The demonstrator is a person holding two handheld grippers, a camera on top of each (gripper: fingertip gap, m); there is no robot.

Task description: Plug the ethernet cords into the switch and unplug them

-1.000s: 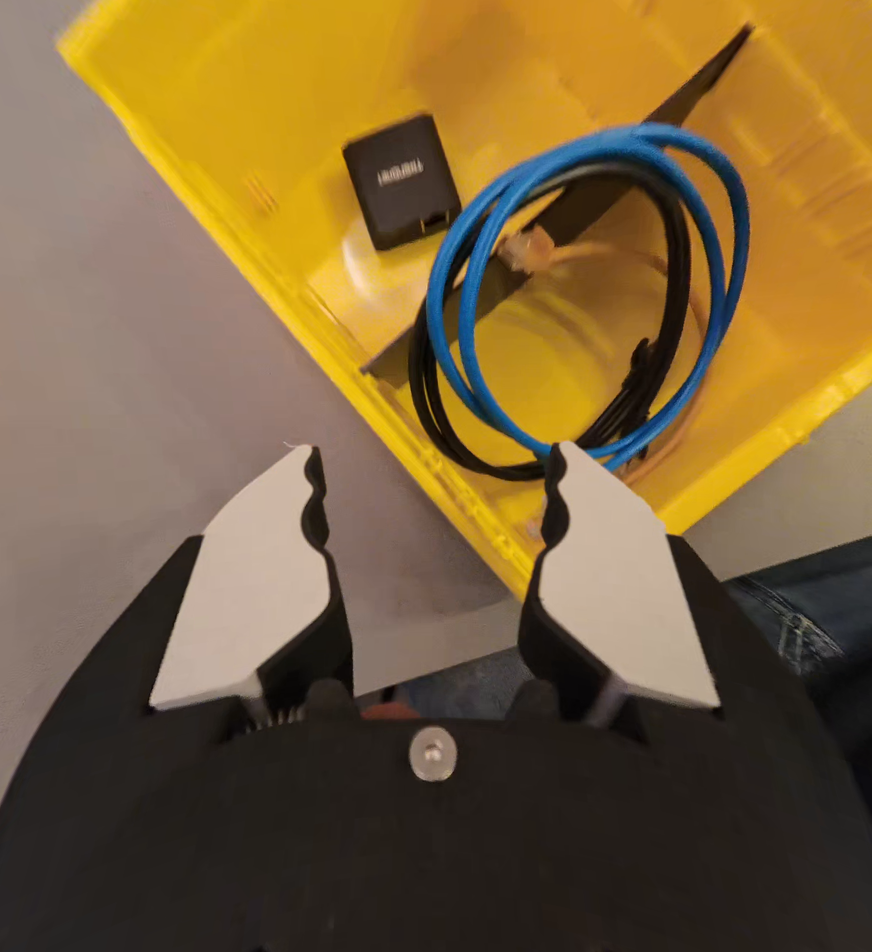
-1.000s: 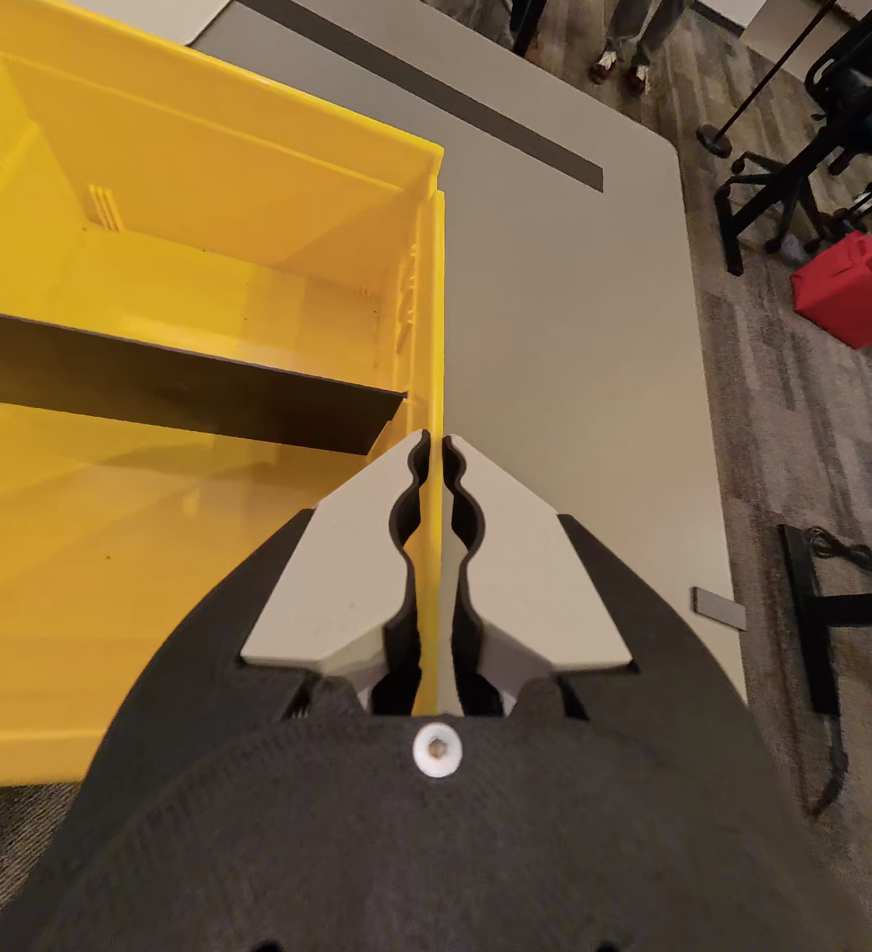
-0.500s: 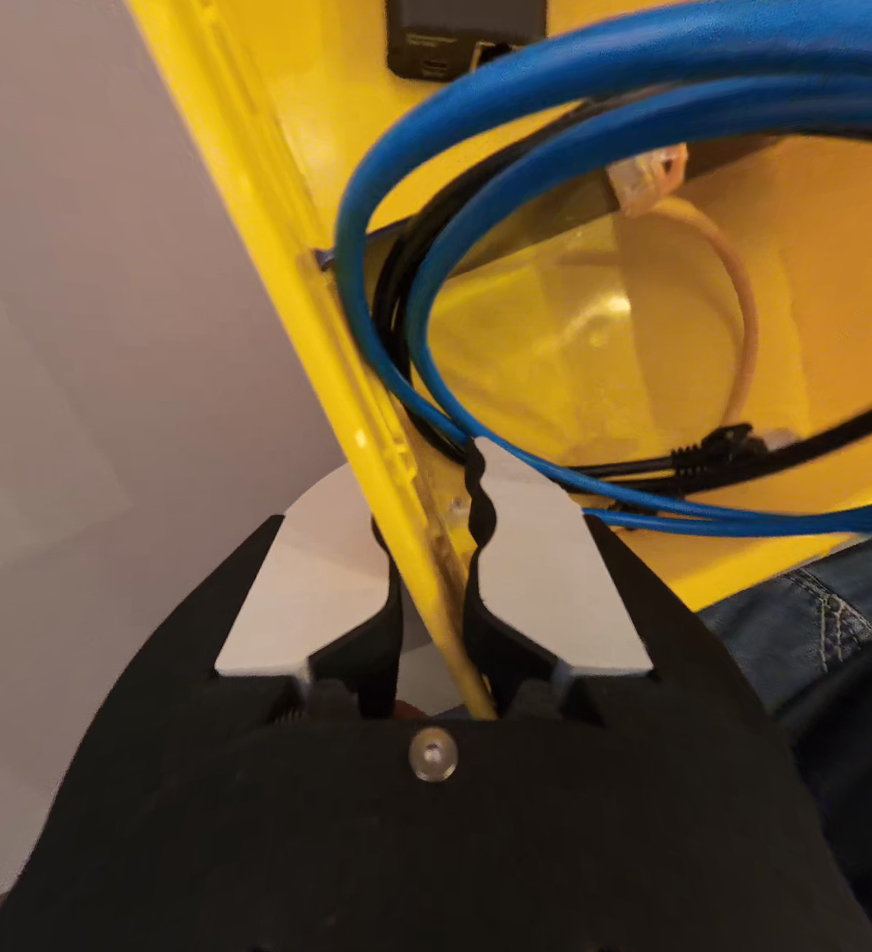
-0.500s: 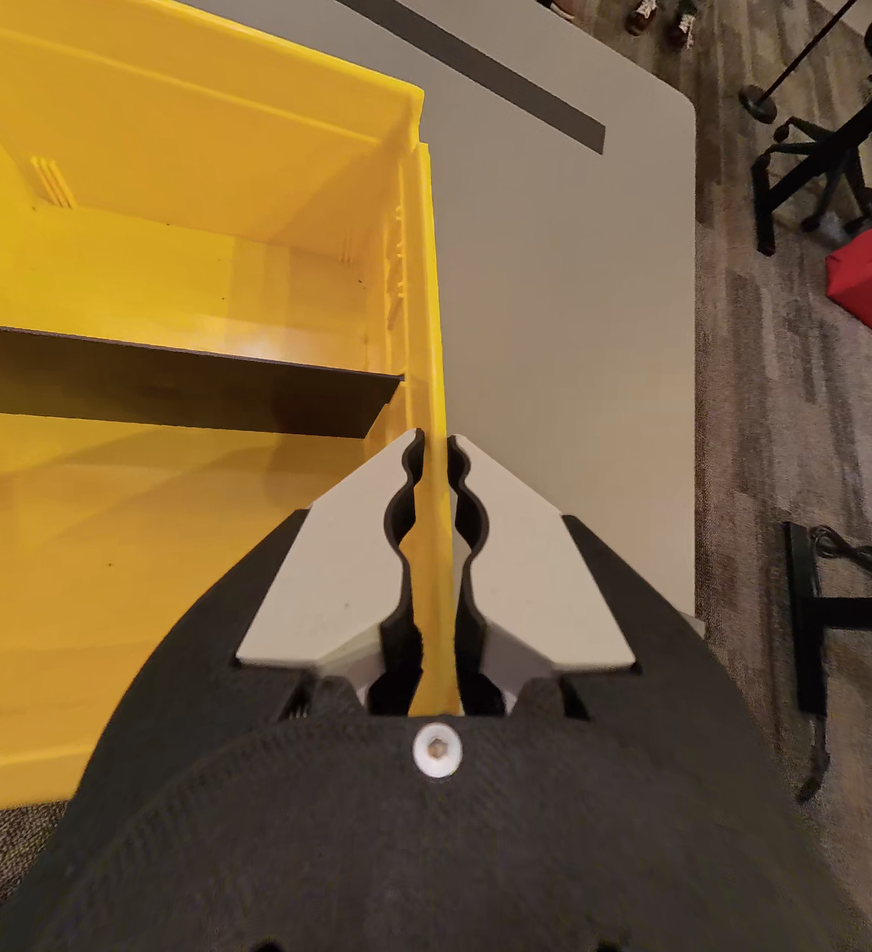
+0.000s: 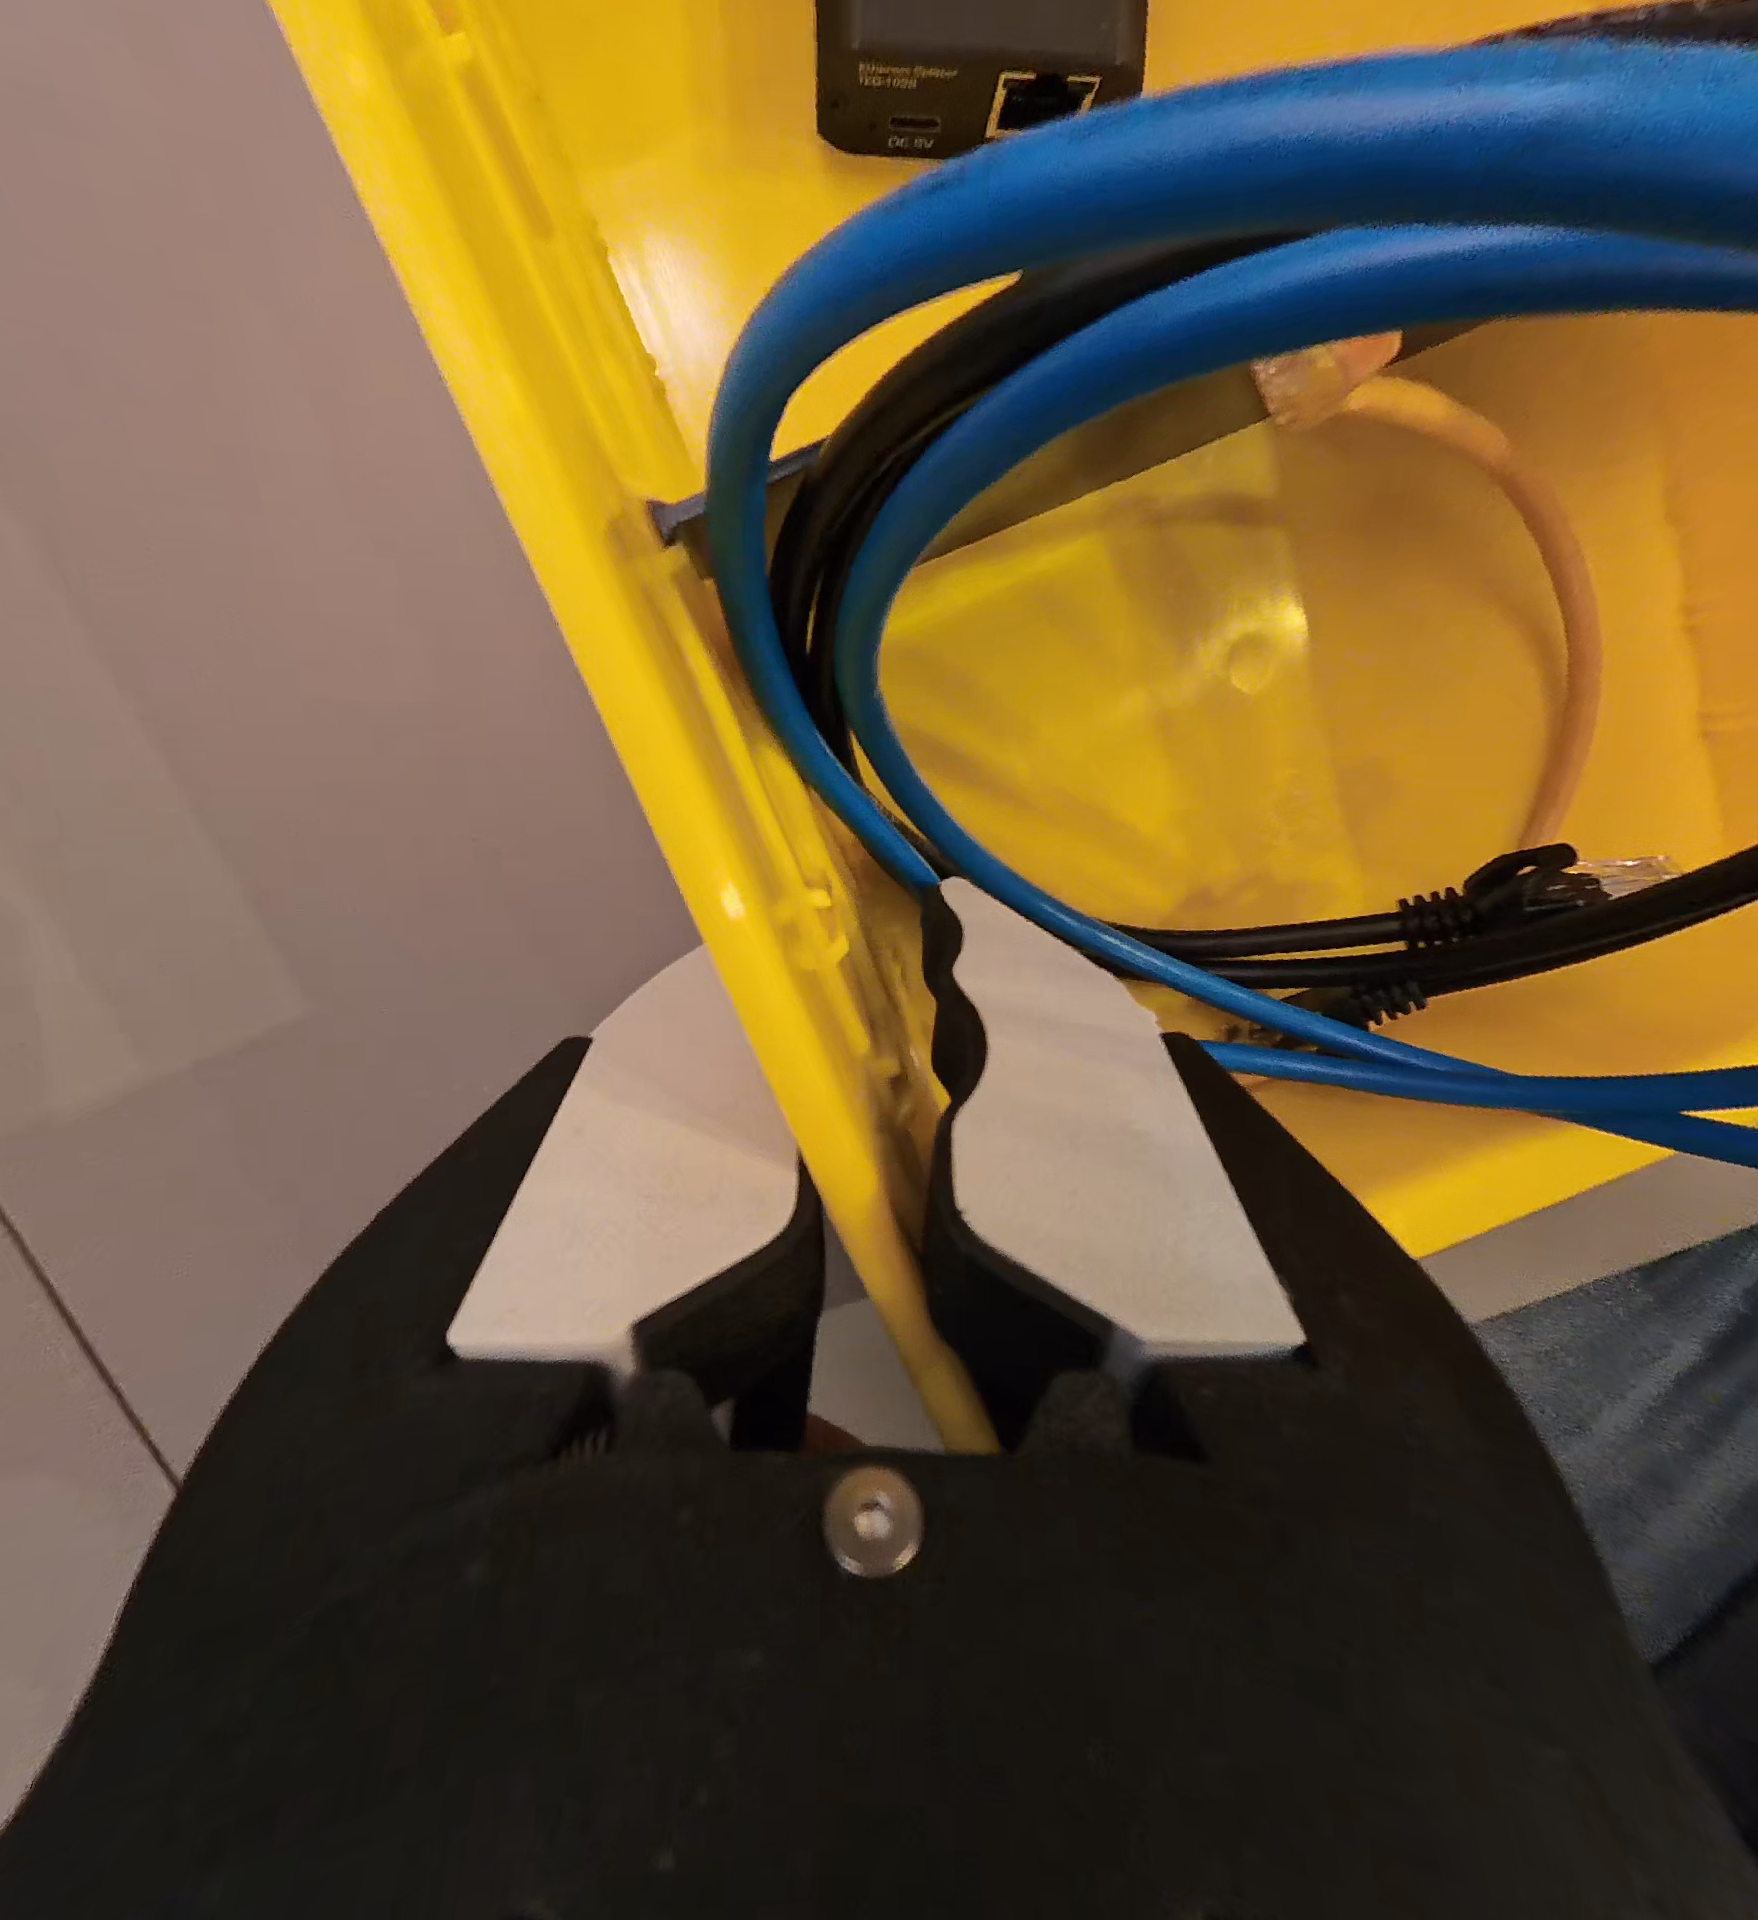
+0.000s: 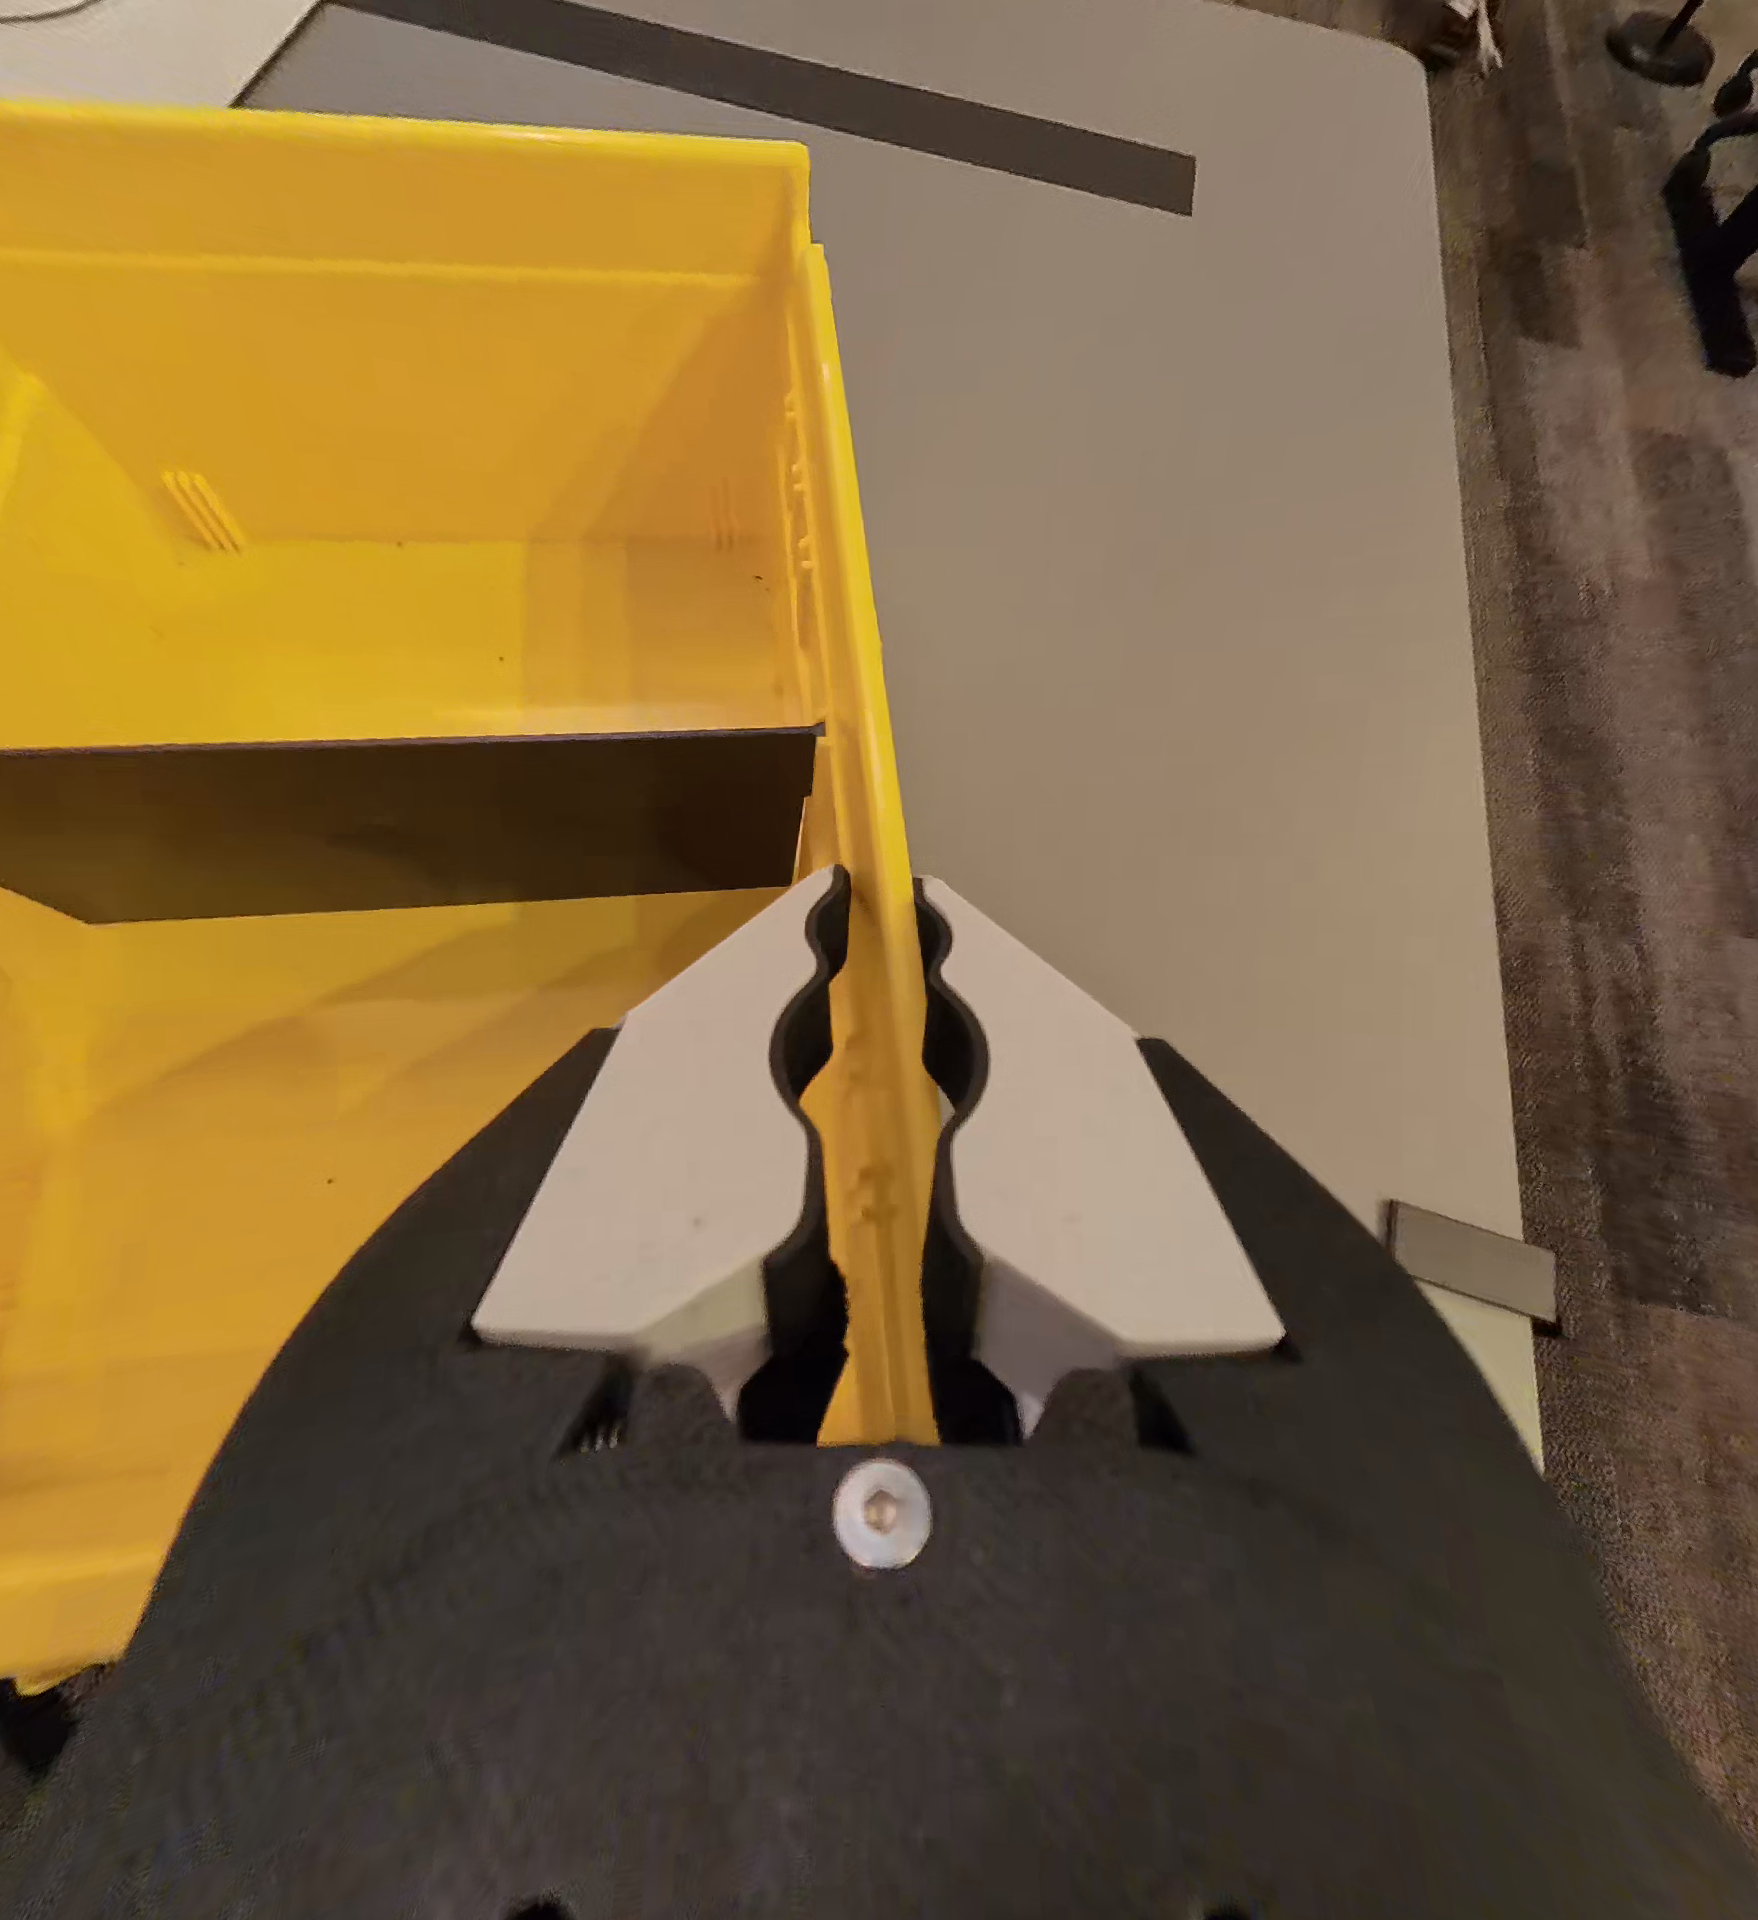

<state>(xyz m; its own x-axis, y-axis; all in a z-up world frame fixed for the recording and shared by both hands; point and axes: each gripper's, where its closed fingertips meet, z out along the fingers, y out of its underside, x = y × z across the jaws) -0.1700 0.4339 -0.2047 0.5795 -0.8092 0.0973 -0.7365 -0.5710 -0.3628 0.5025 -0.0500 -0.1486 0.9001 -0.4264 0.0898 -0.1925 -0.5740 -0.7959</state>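
Presently, items largest to smallest.

Worktop (image 6: 1166, 623): pale grey, flat, carrying the bin.

Bin (image 6: 355, 343): rigid yellow plastic tote split by a black divider panel (image 6: 366, 821). Each hand-held gripper pinches a side wall: the left hand-held gripper (image 5: 870, 1049) astride the left rim, the right hand-held gripper (image 6: 880, 1039) astride the right rim, their fingers pressed against the plastic. Risk, as a judgement: the walls are thin and smooth, so an uneven pull could slip a grip or tip the bin and shift its contents.

Blue ethernet cord (image 5: 958, 540): round jacket, coiled in loops in the near compartment and over the divider, one strand lying right at the inner fingertip (image 5: 968, 935) of the left hand-held gripper. Risk: a strand may be trapped against the wall.

Black ethernet cord (image 5: 854, 468): coiled within the blue loops, ribbed boots at near right.

Beige ethernet cord (image 5: 1571, 644): thin, with a clear plug end (image 5: 1311, 384) by the divider, unplugged.

Switch (image 5: 979, 73): small black box in the far compartment, one port showing, empty. Nothing plugged yet; tangled coils may drag together.
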